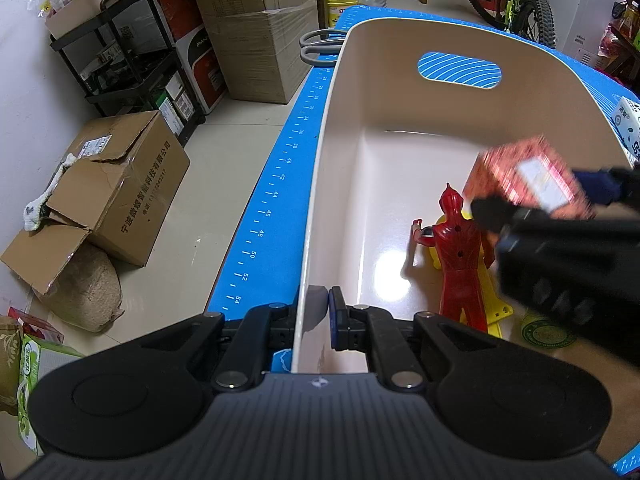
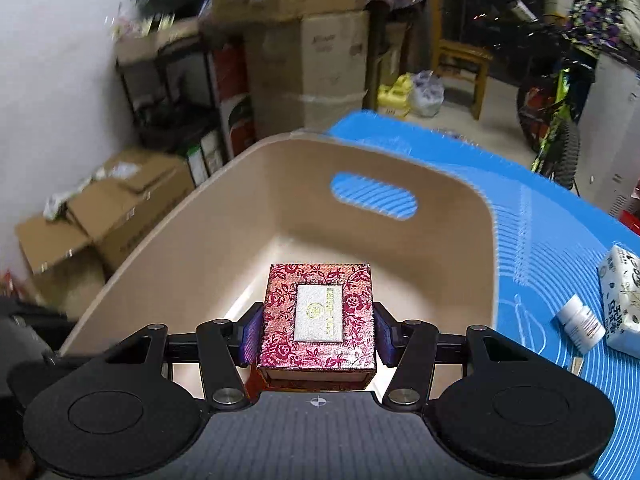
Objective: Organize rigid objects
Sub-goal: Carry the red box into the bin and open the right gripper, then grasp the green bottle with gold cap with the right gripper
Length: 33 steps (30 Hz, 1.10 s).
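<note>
while clamped, box [image 2: 317,316] between right tongs [image 2: 316,330]

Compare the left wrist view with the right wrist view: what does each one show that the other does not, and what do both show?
Only the left wrist view: a red plastic toy figure lying in the bin, grey-handled scissors, and the left gripper shut on the bin's rim.
Only the right wrist view: a small white bottle on the blue mat.
Both: the beige plastic bin and the red floral box clamped in the right gripper.
</note>
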Available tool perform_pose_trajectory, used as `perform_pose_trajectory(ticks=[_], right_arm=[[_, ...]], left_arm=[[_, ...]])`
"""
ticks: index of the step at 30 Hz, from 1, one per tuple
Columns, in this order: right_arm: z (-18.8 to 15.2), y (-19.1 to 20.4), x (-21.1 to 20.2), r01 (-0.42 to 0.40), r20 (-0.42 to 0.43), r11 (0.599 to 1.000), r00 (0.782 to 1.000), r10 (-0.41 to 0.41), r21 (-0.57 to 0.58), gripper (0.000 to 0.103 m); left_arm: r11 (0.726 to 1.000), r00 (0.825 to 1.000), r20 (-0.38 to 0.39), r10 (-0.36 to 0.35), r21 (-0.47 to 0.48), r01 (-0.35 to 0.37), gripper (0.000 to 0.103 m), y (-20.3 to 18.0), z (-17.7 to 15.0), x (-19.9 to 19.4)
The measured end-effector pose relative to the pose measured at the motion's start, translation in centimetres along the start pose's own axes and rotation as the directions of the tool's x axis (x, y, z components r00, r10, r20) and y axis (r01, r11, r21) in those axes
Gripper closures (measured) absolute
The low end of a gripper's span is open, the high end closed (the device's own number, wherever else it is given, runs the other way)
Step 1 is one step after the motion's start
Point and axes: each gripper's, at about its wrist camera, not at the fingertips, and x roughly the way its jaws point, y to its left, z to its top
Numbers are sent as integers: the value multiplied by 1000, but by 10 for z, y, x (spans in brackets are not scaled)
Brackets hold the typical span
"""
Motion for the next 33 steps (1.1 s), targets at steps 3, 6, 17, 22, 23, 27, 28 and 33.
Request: perform_pose_trajectory(ticks=[3,6,17,22,23,27,28,33], right_arm=[[-4,6,8,5,-50,1000,999,-6,-26,44],[-3,9,11,2,-72,999,997,-5,-38,44],[-4,3,-3,-17,-40,999,999,15,-46,30],[-1,-17,-30,-22,16,1000,1000,22,-6,24],[0,-22,-36,-19,31,1000,999,19,6,23],[7,-49,-56,12,94,998,995,-18,63,22],[7,-56,-59,22,104,997,994,-29,76,22],[4,-99,-62,73,115,983,989,-94,170,22]], left_arm=[[1000,1000,0,0,-1,0,91,0,0,0],[1000,1000,0,0,0,0,91,0,0,0],[1000,1000,0,2,1,-2,91,0,0,-1],[1000,1000,0,3,1,-3,91,2,1,-1],[1000,1000,0,3,1,-3,91,1,0,-1],[1000,1000,0,3,1,-3,91,1,0,-1],[1000,1000,0,4,1,-4,91,2,1,-1],[1000,1000,0,3,1,-3,91,1,0,-1]])
